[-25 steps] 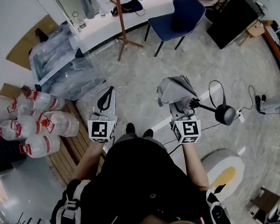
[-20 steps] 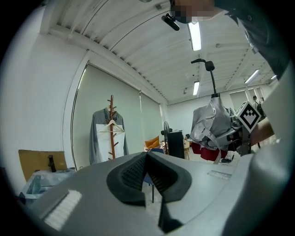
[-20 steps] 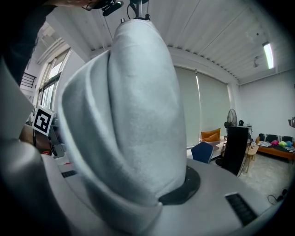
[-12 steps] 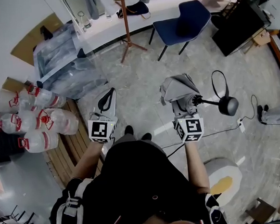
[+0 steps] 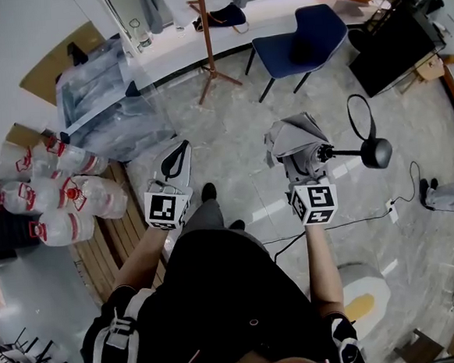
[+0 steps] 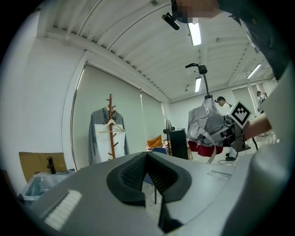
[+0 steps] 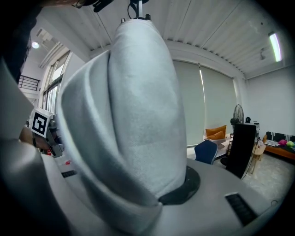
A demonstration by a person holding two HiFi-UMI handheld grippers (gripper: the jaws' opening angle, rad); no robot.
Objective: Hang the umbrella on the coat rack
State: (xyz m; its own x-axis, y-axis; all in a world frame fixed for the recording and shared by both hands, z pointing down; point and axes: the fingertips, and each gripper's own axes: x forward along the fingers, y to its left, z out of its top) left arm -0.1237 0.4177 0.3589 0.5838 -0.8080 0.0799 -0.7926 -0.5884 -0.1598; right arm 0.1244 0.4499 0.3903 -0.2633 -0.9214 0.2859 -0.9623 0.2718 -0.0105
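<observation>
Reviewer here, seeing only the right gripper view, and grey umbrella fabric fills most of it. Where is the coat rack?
Observer: The coat rack stands ahead across the floor, left of the blue chair. For you it is hidden behind the umbrella.
Operator: Does anything hang on it?
Observer: Yes, a grey and white garment on a hanger.
Operator: And the left tongs?
Observer: The left tongs are shut, with nothing between them.
</observation>
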